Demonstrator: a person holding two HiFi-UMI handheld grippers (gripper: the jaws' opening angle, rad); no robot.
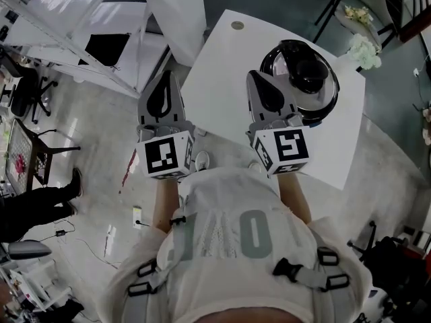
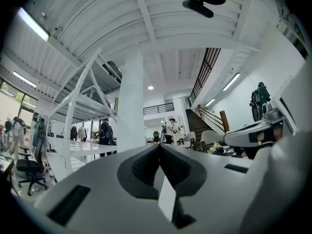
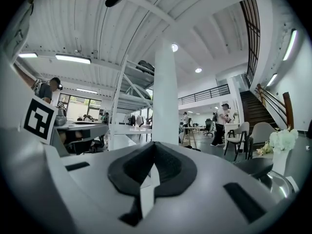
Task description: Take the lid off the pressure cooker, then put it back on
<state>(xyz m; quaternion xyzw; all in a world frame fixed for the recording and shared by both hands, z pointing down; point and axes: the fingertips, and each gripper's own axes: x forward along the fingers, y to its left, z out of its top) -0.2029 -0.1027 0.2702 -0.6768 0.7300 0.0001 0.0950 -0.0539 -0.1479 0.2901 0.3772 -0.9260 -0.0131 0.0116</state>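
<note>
1. Your left tongs (image 1: 165,79) are pressed together with nothing in them, just left of the white table (image 1: 222,59).
2. Your right tongs (image 1: 250,76) are pressed together and empty too, over the table.
3. The pressure cooker (image 1: 316,98) sits on the table, just right of your right tongs, with its lid (image 1: 306,69) on.

Light was bright and even, falling from ceiling strip lights (image 2: 33,23) that burned out to plain white in both gripper views. Those two views were round fisheye pictures with black corners, and beams bowed hard near the rim. The near bodies of the left tool (image 2: 159,146) and right tool (image 3: 153,143) looked soft, the hall behind sharper. In the head view the table (image 1: 222,66) was almost washed out, the lid (image 1: 300,73) carried small highlights, and shadows were faint.
</note>
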